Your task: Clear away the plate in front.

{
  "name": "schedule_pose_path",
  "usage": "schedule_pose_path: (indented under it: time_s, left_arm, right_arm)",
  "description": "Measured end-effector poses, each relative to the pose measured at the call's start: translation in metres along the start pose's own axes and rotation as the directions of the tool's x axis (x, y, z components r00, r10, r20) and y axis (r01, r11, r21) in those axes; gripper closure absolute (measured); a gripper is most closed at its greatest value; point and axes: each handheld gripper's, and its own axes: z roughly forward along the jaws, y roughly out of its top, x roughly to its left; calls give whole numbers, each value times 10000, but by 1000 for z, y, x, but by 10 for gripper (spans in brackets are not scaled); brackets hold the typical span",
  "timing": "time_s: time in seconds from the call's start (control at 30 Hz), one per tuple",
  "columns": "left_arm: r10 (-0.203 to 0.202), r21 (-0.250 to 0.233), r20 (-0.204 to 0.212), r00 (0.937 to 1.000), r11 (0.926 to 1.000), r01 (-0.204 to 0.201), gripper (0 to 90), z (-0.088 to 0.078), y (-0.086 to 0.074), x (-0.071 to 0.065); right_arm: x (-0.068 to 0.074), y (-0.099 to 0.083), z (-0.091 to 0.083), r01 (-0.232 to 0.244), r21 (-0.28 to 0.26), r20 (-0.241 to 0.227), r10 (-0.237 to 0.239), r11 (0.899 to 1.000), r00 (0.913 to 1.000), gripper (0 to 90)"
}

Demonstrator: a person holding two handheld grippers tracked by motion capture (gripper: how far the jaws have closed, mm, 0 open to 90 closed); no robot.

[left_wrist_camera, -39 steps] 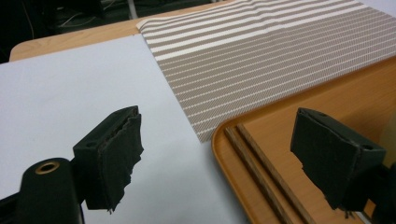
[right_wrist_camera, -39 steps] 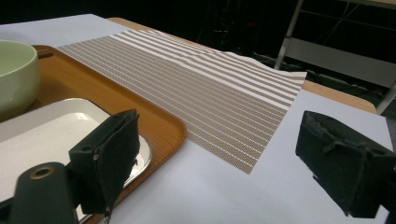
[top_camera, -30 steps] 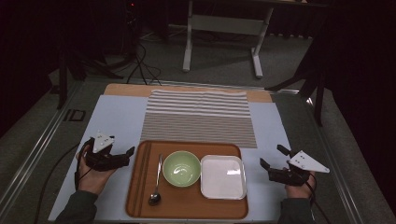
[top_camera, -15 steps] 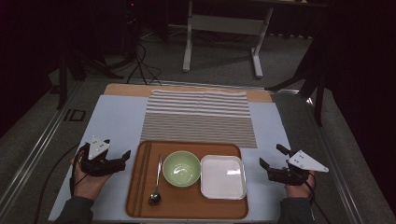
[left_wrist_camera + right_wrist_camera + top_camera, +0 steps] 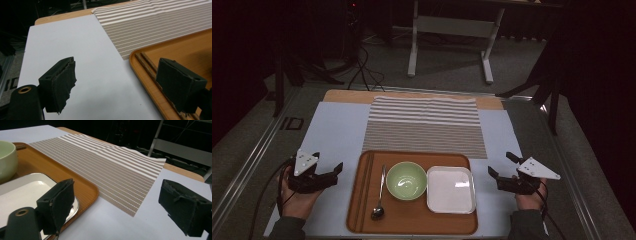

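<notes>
**Both grippers wait wide open beside the tray**

The left gripper (image 5: 323, 176) sits on the left side of the tabletop (image 5: 337, 130), held in the person's left hand (image 5: 298, 199). Its jaws are wide open and hold nothing. In the left gripper view, one jaw hangs over the pale tabletop and the other jaw hangs over the left edge of the brown tray (image 5: 160, 52), near the chopsticks (image 5: 147, 65) that lie along that edge. I cannot tell if that jaw touches them.

The right gripper (image 5: 502, 173) sits on the right side, held in the person's right hand (image 5: 528, 199). Its jaws are wide open too and hold nothing. In the right gripper view, one jaw hangs over the corner of the tray by the white square dish (image 5: 22, 195), and the other jaw hangs over the bare tabletop.

The tray (image 5: 412, 222) lies near the front of the tabletop, between the two grippers. On it are the chopsticks (image 5: 364, 187), a spoon (image 5: 379, 200), a green bowl (image 5: 406, 180) and the white square dish (image 5: 451, 189). A striped mat (image 5: 424, 125) lies just behind the tray.

Half a second ago the left gripper was a little farther forward and closer to the tray. Now it sits a bit lower and more to the left. The right gripper is in the same spot as before. The things on the tray have not moved.
</notes>
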Motion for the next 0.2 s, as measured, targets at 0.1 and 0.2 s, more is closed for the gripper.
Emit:
schedule_pose_path:
  time_s: [0.1,0.2]
  left_arm:
    - [-60,35,-1,10000,10000,60,168,-1,-1,2]
    - [-67,80,1,10000,9999,67,169,1,-2,3]
  right_arm:
    - [-1,0,2,-2,32,-21,2,10000,10000,127]
    - [0,0,3,27,60,-27,-27,10000,10000,127]
